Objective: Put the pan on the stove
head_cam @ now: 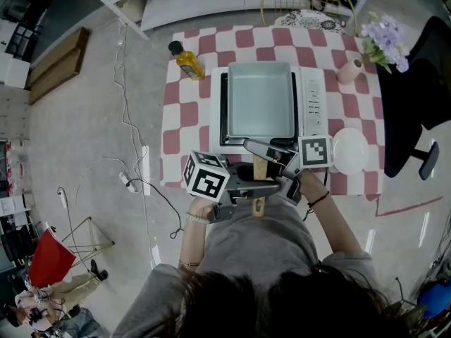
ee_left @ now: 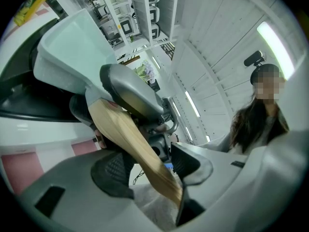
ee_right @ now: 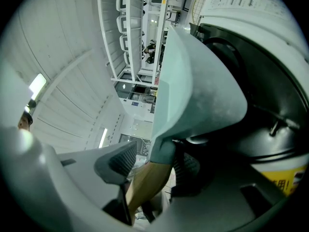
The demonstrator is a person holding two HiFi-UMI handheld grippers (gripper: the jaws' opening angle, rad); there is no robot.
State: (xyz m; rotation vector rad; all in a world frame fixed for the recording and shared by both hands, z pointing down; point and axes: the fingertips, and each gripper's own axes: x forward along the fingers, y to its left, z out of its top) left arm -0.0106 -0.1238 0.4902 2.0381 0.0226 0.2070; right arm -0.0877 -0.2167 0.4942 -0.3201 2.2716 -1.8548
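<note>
Filling the stove (head_cam: 313,104), the pan (head_cam: 259,101) sends its handle (head_cam: 260,169) past the table (head_cam: 190,111).

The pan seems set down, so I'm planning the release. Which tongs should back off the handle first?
Probably the left tongs: they stand open near the free end of the wooden handle, nearest the person. The right tongs straddle it by the pan, on the stove.

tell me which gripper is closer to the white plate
Right. In the head view the right gripper is just left of the white plate; the left gripper reaches in from farther left, across the wooden pan handle.
</note>
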